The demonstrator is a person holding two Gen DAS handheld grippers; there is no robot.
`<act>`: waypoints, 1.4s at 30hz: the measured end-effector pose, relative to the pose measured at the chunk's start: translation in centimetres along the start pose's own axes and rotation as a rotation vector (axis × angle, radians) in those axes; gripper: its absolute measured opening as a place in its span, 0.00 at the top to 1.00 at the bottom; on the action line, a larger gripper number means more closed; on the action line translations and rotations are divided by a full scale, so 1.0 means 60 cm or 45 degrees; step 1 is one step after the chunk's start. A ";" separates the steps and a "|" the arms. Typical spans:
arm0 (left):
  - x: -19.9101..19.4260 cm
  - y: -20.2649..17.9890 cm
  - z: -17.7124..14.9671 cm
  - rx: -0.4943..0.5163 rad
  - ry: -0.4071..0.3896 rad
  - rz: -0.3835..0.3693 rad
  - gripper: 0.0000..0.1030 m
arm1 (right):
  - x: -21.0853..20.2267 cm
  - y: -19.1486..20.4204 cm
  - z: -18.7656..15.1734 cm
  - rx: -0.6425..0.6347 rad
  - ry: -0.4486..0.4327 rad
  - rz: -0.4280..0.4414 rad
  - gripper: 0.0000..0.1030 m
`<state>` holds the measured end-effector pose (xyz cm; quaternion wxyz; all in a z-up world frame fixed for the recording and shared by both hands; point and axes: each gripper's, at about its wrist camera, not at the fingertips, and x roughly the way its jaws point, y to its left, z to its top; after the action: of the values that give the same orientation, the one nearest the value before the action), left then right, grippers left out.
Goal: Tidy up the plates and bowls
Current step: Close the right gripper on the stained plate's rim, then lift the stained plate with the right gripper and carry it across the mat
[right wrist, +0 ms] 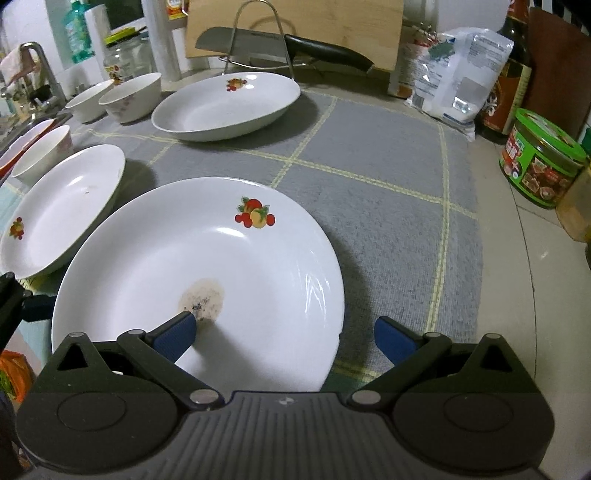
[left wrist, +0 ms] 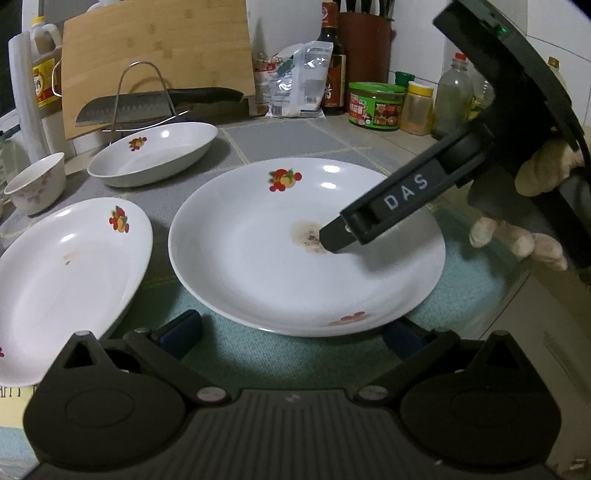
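A large round white plate (left wrist: 288, 258) with a fruit print and a brown stain in its middle lies on the mat. My left gripper (left wrist: 291, 336) is open at its near edge, with one blue pad (left wrist: 181, 332) on each side. My right gripper (right wrist: 284, 338) is open and straddles the plate's (right wrist: 207, 258) right rim: one finger (right wrist: 177, 332) rests inside by the stain, the other stays outside. That inner finger (left wrist: 334, 240) shows in the left wrist view. An oval plate (left wrist: 62, 273) lies to the left, and a deep oval dish (left wrist: 155, 151) sits behind.
Small bowls (right wrist: 129, 96) cluster at the back left near a sink. A knife (right wrist: 280, 44) rests on a wire rack before a cutting board (right wrist: 295, 22). Bottles, a bag (right wrist: 454, 74) and a green tin (right wrist: 543, 162) line the right. A gloved hand (left wrist: 517, 236) holds the right gripper.
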<state>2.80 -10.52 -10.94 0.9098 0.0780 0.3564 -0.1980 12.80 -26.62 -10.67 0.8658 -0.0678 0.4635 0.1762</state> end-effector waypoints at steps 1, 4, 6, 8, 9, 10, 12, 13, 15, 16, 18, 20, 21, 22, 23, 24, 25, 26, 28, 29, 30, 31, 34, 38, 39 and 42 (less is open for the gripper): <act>0.000 0.000 -0.001 0.000 -0.004 -0.003 0.00 | -0.001 0.000 -0.002 -0.007 -0.010 0.004 0.00; -0.001 0.000 -0.003 0.006 -0.019 -0.006 0.00 | -0.002 -0.003 -0.006 -0.037 -0.034 0.024 0.00; -0.002 0.001 -0.006 0.013 -0.030 -0.012 0.00 | -0.001 -0.007 -0.002 -0.070 -0.027 0.048 0.00; -0.002 0.002 -0.006 0.020 -0.040 -0.022 0.00 | 0.001 -0.010 0.001 -0.101 -0.017 0.074 0.00; -0.002 0.002 -0.007 0.024 -0.046 -0.025 0.00 | 0.002 -0.011 0.004 -0.124 -0.014 0.089 0.00; -0.002 0.002 -0.009 0.027 -0.052 -0.028 0.00 | 0.004 -0.012 0.006 -0.148 -0.011 0.106 0.00; -0.003 0.002 -0.010 0.029 -0.059 -0.032 0.00 | 0.007 -0.015 0.012 -0.195 -0.004 0.142 0.00; -0.003 0.002 -0.010 0.030 -0.061 -0.034 0.00 | 0.009 -0.016 0.015 -0.220 -0.003 0.161 0.00; -0.002 0.002 -0.009 0.030 -0.062 -0.035 0.00 | 0.014 -0.018 0.023 -0.262 0.006 0.195 0.00; -0.002 0.002 -0.009 0.030 -0.063 -0.036 0.00 | 0.016 -0.019 0.029 -0.281 0.012 0.222 0.00; -0.002 0.002 -0.009 0.032 -0.063 -0.038 0.00 | 0.019 -0.020 0.037 -0.305 0.017 0.278 0.00; -0.002 0.004 -0.009 0.036 -0.062 -0.042 0.00 | 0.024 -0.018 0.045 -0.332 0.018 0.327 0.00; -0.002 0.005 -0.009 0.038 -0.061 -0.044 0.00 | 0.028 -0.017 0.050 -0.348 0.021 0.337 0.00; -0.002 0.005 -0.010 0.041 -0.061 -0.046 0.00 | 0.030 -0.016 0.054 -0.360 0.023 0.347 0.00; -0.002 0.006 -0.010 0.046 -0.062 -0.047 0.00 | 0.032 -0.016 0.057 -0.370 0.023 0.361 0.00; -0.002 0.005 -0.010 0.052 -0.064 -0.049 0.00 | 0.035 -0.016 0.061 -0.376 0.023 0.381 0.00; -0.002 0.005 -0.010 0.059 -0.066 -0.050 0.00 | 0.036 -0.017 0.064 -0.380 0.024 0.399 0.00; -0.002 0.005 -0.010 0.067 -0.066 -0.049 0.00 | 0.037 -0.018 0.066 -0.384 0.025 0.416 0.00; -0.002 0.003 -0.008 0.080 -0.065 -0.048 0.00 | 0.041 -0.018 0.072 -0.394 0.029 0.439 0.00; -0.002 0.003 -0.008 0.083 -0.065 -0.049 0.00 | 0.042 -0.017 0.075 -0.400 0.031 0.451 0.00; -0.002 0.002 -0.007 0.088 -0.066 -0.048 0.00 | 0.043 -0.019 0.077 -0.400 0.030 0.464 0.00; -0.002 0.001 -0.007 0.092 -0.067 -0.047 0.00 | 0.044 -0.019 0.078 -0.399 0.031 0.478 0.00; -0.002 0.001 -0.006 0.099 -0.066 -0.049 0.00 | 0.045 -0.023 0.083 -0.381 0.036 0.535 0.00; -0.002 -0.001 -0.005 0.115 -0.062 -0.047 0.00 | 0.046 -0.024 0.086 -0.371 0.044 0.571 0.01; -0.002 0.000 -0.005 0.114 -0.058 -0.048 0.00 | 0.045 -0.023 0.086 -0.373 0.045 0.567 0.02; -0.003 0.000 -0.003 0.122 -0.047 -0.050 0.00 | 0.044 -0.025 0.086 -0.364 0.051 0.570 0.03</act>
<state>2.59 -10.40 -10.97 0.9073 0.1107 0.3313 -0.2340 18.72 -25.92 -9.99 0.7774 -0.0888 0.4544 0.4258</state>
